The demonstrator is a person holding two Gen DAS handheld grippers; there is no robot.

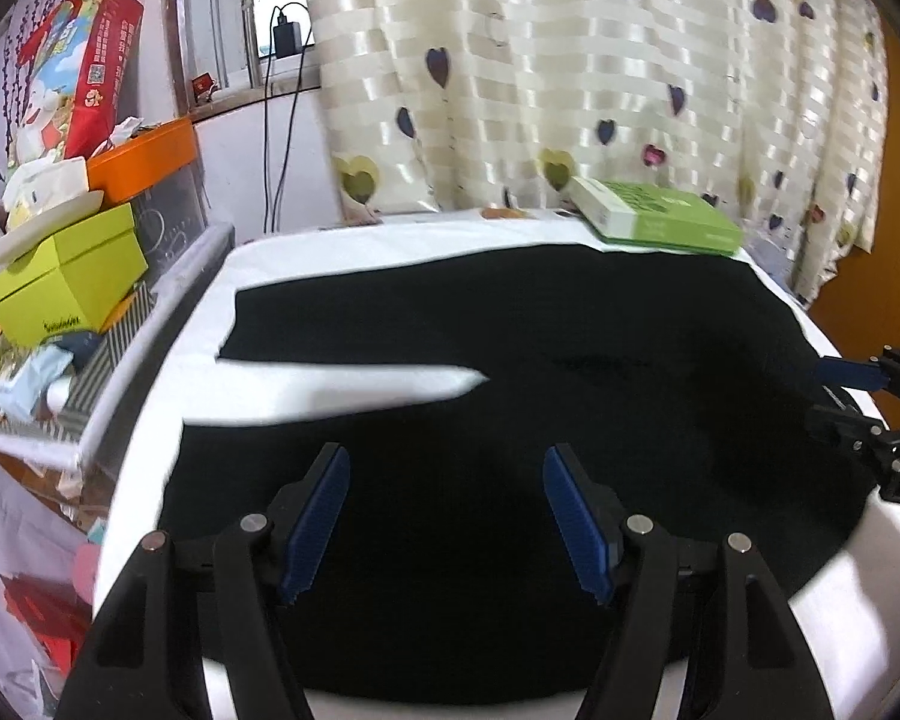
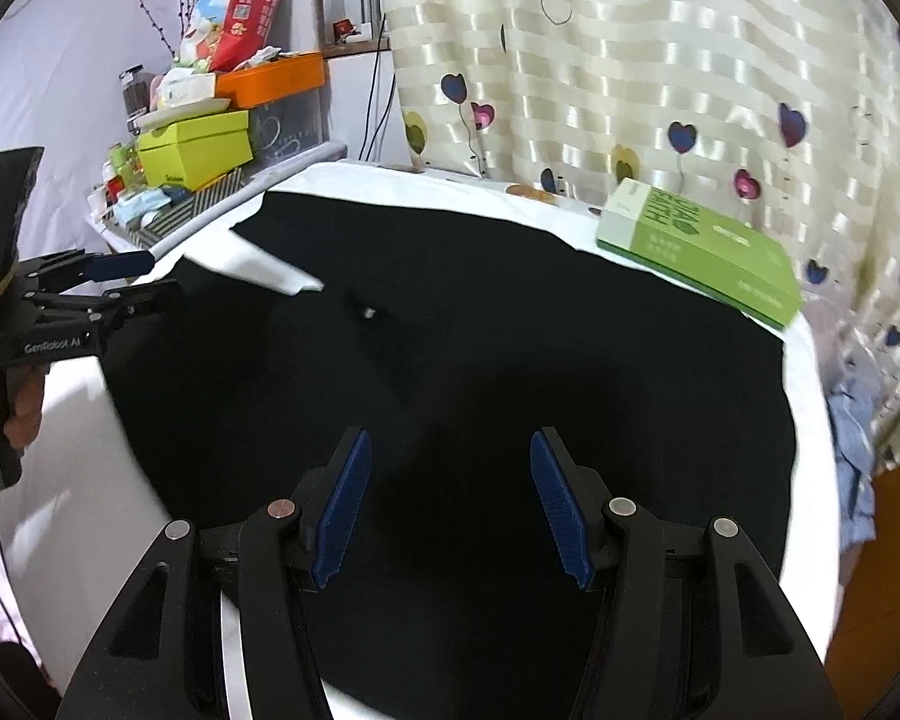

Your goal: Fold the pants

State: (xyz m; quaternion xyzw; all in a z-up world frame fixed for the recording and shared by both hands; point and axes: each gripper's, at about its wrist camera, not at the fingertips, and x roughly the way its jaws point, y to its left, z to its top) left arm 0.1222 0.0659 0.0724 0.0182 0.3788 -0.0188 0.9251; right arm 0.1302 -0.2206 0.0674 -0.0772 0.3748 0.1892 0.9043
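Left wrist view: black pants [image 1: 510, 372] lie spread flat on the white-covered counter [image 1: 390, 240]. Left gripper [image 1: 444, 516] and right gripper [image 2: 450, 498] hover above them, fingers apart, holding nothing. A green box [image 2: 702, 252] rests at the far edge.

black pants [image 1: 510, 360] lie spread flat over a white-covered counter [image 1: 390, 243], the two legs parted by a white wedge at the left. the left gripper [image 1: 446, 516] hangs above the near leg, its blue-padded jaws wide apart and holding nothing. the right gripper [image 1: 834, 396] reaches in at the right edge, beside the pants. a green box [image 1: 660, 216] rests at the far edge below a heart-print curtain [image 1: 570, 60].
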